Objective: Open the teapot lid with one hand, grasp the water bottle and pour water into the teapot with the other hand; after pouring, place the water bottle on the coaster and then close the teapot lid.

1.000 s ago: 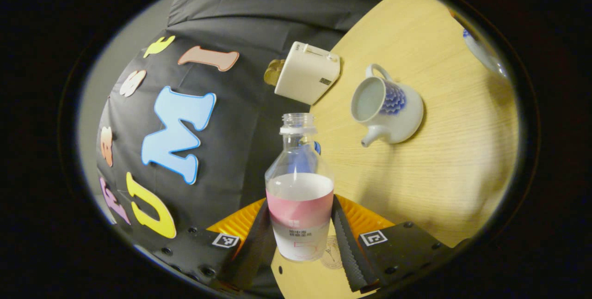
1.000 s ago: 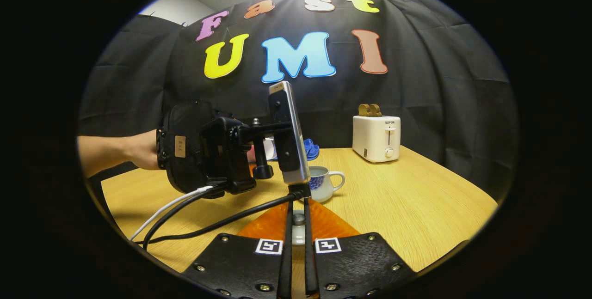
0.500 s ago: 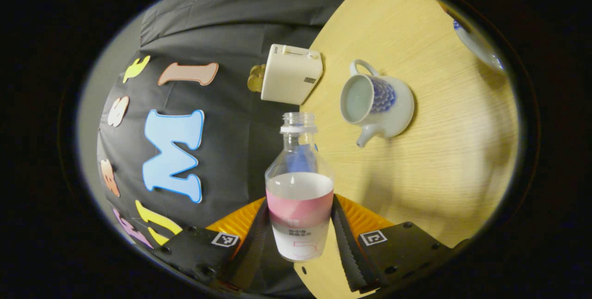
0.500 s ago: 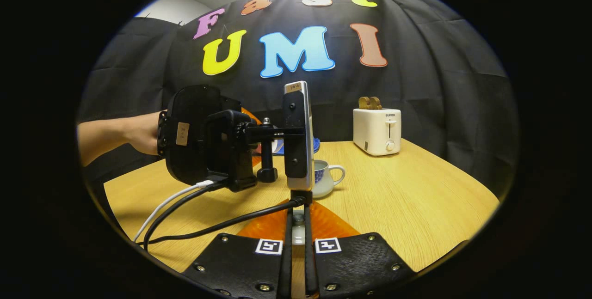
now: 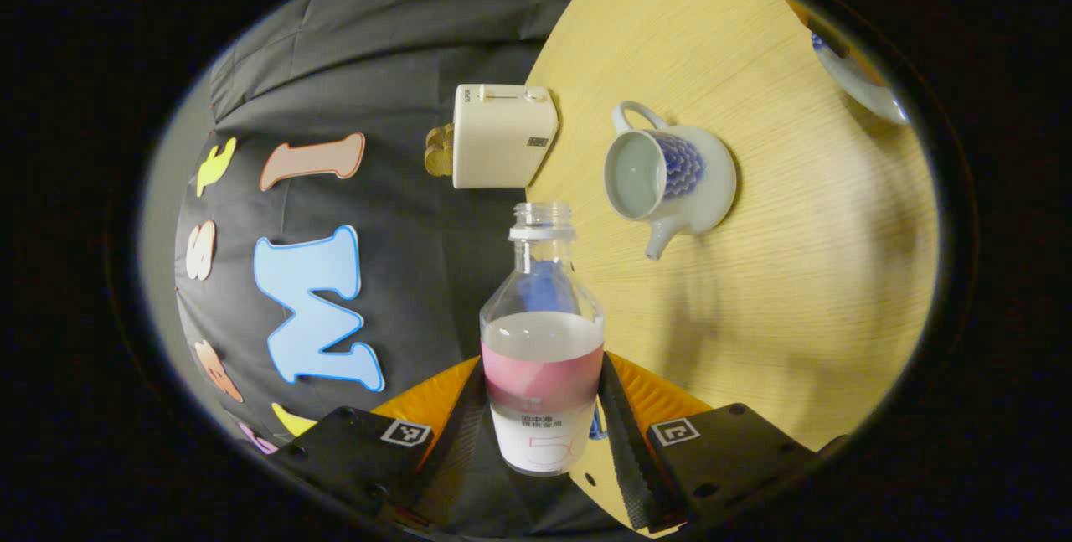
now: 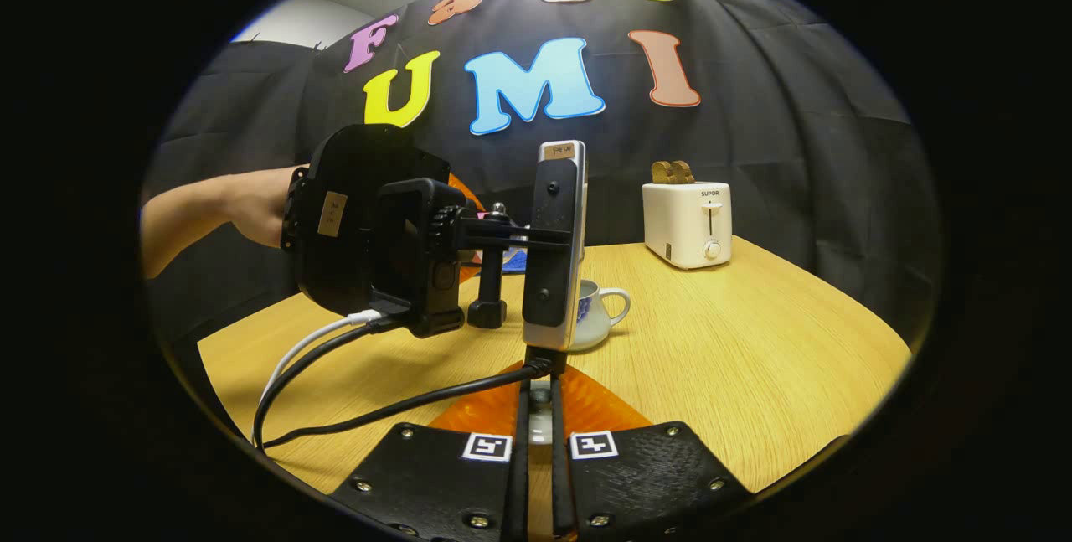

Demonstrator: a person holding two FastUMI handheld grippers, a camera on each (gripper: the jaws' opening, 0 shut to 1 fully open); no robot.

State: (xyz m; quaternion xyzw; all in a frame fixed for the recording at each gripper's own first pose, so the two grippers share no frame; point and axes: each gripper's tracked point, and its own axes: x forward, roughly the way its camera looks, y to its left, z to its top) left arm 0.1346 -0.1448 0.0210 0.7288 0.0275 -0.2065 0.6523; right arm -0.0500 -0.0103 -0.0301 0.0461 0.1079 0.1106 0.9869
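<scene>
Warm, dim overhead light is cast on the table [image 5: 796, 291]; soft shadows are thrown beside the teapot [image 5: 670, 178]. Edges get heavily bent by fisheye, focus stays sharp.

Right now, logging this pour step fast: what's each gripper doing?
Left gripper: shut on the uncapped water bottle.
Right gripper: fingers nearly together on a small knobbed piece, likely the teapot lid.

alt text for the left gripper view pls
The left gripper holds an uncapped water bottle between its fingers, tipped sideways above a wooden table. Beyond the bottle's mouth stand an open, lidless teapot and a white toaster.
</scene>
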